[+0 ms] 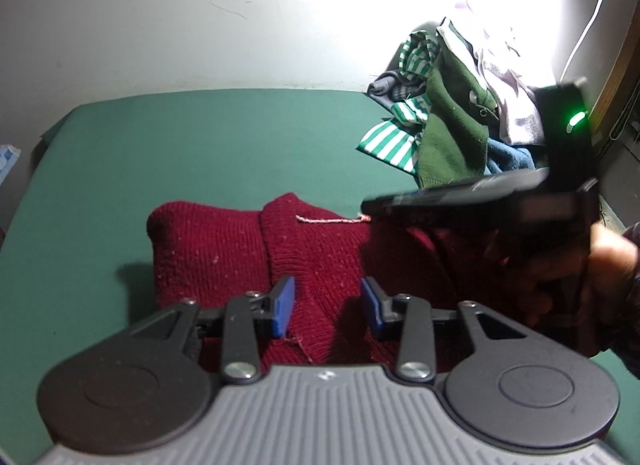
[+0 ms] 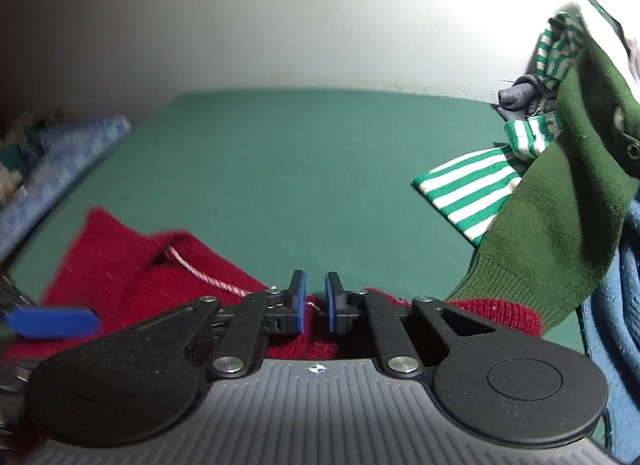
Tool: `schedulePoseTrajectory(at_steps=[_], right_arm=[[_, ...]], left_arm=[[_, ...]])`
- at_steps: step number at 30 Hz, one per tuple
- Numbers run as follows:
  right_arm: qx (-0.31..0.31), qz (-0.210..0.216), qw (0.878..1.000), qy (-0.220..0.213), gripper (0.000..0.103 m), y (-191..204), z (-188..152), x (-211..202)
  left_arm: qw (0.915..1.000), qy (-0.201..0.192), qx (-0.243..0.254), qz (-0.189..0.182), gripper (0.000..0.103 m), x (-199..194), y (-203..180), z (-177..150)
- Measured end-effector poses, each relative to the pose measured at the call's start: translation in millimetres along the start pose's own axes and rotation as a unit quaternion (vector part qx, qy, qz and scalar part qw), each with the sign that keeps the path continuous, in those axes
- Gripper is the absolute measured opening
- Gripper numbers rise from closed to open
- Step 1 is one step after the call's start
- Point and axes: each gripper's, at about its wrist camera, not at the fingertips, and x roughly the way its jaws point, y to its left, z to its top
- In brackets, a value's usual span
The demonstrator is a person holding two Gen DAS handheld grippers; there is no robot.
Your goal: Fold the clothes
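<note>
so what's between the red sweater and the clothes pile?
Bare green mat between red sweater and clothes pile, clearest in the left wrist view.

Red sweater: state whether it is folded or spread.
Partly folded: the red sweater lies bunched on the green mat, its left side doubled over, collar showing.

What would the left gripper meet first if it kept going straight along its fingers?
Most likely the red knit sweater: the left gripper points down at it with its jaws apart, and the ribbed collar fold fills the gap ahead. How near the fingertips already are cannot be told.
</note>
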Motion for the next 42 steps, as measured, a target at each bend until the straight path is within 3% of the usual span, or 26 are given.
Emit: schedulePoseTrajectory(at_steps=[1, 5, 8, 12, 18, 21, 23, 25, 30, 35, 42], right_arm=[[0.015, 0.004, 1.000, -0.012, 0.019, -7, -2, -16], [0.070, 0.017, 0.996, -0.057, 0.020, -35, -9, -80], [0.054, -0.001, 0.998, -0.033, 0.023, -44, -34, -106], [0.032, -0.003, 0.999, -0.003, 0.022, -35, -64, -110], [0.064, -0.018, 0.998, -0.009, 0.022, -38, -76, -88], [0.081, -0.017, 0.997, -0.002, 0.023, -42, -67, -102], [0.090, -0.012, 0.996, -0.010, 0.031, -45, -67, -117], [0.101, -0.007, 0.995, -0.003, 0.046, -51, -70, -128], [0.133, 0.004, 0.991, 0.020, 0.048, -65, -83, -128], [0.184, 0.037, 0.982, 0.034, 0.048, -75, -87, -108], [0.200, 0.062, 0.977, 0.044, 0.051, -78, -85, -93]], left_arm=[[1.0000, 0.001, -0.005, -0.003, 0.040, -2, 2, 1], [0.9994, -0.019, -0.029, -0.010, 0.039, -26, 13, 2], [0.9986, -0.014, -0.047, -0.019, 0.040, -32, 23, -1], [0.9986, 0.006, -0.053, 0.004, 0.044, -14, 31, -9], [0.9993, 0.008, -0.031, 0.018, 0.048, -8, 24, -9], [0.9991, 0.007, -0.037, 0.018, 0.048, -23, 26, -6], [0.9985, -0.005, -0.049, 0.023, 0.053, -41, 32, -9], [0.9973, -0.013, -0.066, 0.030, 0.059, -56, 41, -15], [0.9929, 0.017, -0.111, 0.039, 0.060, -61, 71, -37], [0.9901, 0.028, -0.137, 0.010, 0.062, -46, 80, -40], [0.9824, 0.033, -0.182, -0.023, 0.065, -30, 93, -36]])
